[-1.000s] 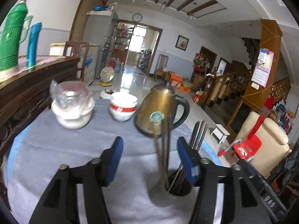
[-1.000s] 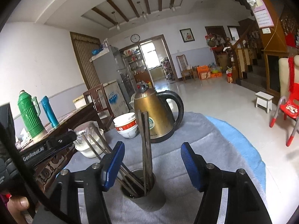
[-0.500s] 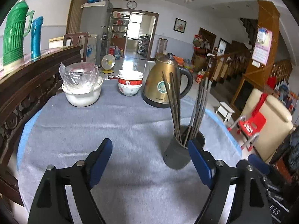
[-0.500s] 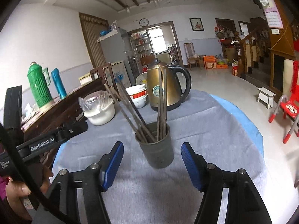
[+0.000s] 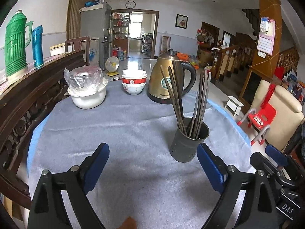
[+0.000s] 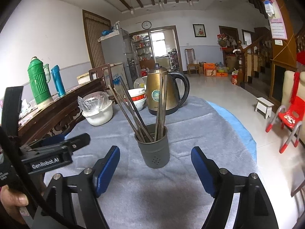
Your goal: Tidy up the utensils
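Note:
A dark grey perforated holder (image 5: 187, 143) (image 6: 154, 146) stands upright on the grey tablecloth, with several dark chopsticks (image 5: 178, 99) (image 6: 133, 112) leaning out of it. My left gripper (image 5: 153, 153) sits back from the holder, which is ahead and to its right; its jaws are opening with nothing between them. My right gripper (image 6: 155, 157) faces the holder straight on, just short of it; its jaws are also opening and hold nothing. The left gripper's body (image 6: 55, 148) shows at the left of the right wrist view, with a hand (image 6: 11, 204) on it.
A gold electric kettle (image 5: 169, 78) (image 6: 164, 91), stacked red-and-white bowls (image 5: 134, 83) and a white pot with a plastic-wrapped lid (image 5: 86, 88) stand at the table's far side. A dark wooden sideboard (image 5: 28, 80) with a green flask (image 5: 16, 43) runs along the left.
Both grippers have drawn back from the holder and dropped a little, and both have spread wider. The chopsticks that stood between the left fingers now stand free in the holder.

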Available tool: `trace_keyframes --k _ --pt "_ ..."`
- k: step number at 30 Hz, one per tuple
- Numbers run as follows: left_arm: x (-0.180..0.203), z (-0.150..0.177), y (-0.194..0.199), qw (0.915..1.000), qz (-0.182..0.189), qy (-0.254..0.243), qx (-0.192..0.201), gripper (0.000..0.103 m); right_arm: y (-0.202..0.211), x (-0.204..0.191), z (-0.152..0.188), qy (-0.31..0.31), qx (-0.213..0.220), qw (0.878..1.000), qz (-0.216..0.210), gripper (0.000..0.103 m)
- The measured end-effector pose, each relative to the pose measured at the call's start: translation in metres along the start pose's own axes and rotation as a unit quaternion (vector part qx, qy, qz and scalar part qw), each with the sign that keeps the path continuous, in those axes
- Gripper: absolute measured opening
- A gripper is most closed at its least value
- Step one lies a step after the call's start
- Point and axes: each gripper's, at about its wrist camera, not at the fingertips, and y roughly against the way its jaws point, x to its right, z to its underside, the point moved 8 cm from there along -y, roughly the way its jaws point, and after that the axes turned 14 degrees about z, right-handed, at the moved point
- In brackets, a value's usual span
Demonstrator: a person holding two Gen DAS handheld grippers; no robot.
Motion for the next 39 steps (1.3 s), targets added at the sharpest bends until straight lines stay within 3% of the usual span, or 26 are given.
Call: trace_keyframes --k 2,8,21,39 --pt "0.000 -0.001 0.002 1.0000 -0.001 0.002 0.002 0.100 0.000 0.002 -0.001 -0.001 0.000 1.000 0.005 0.081" --pt "-0.001 -0.007 0.007 0.9998 -0.007 0.013 0.012 0.102 0.002 0.004 -0.005 0.008 0.008 1.000 0.016 0.087" --pt "-0.001 -0.007 0.007 0.9999 -0.011 0.001 0.013 0.103 -0.002 0.004 -0.004 0.009 0.002 1.000 0.026 0.087" --pt "0.012 -0.010 0.009 0.9999 0.012 -0.008 0.007 0.103 0.000 0.005 -0.007 0.011 0.012 0.999 0.029 0.087"
